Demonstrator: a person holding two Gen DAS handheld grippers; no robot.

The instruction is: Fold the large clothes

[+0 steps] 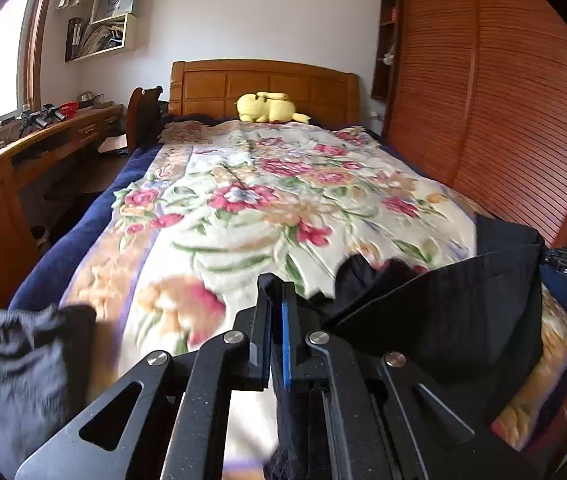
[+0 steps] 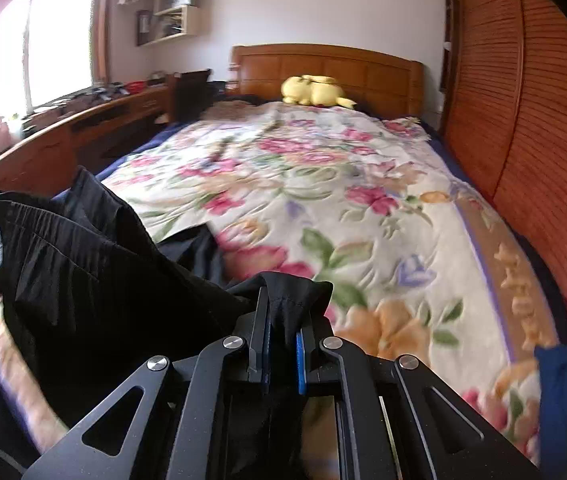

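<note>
Both tools (image 1: 277,292) (image 2: 283,312) pinching black garment (image 1: 463,300)

A dark garment (image 1: 23,368) at the lower left is blurred and edge-cropped; a blue cloth (image 2: 563,396) blurs similarly; shelf contents (image 1: 99,36) stay indistinct.

Wooden bed (image 1: 263,80) under floral blanket (image 1: 283,200), 1 yellow plush toy (image 1: 267,107) by the headboard, black garment (image 2: 95,272) near the foot.
</note>
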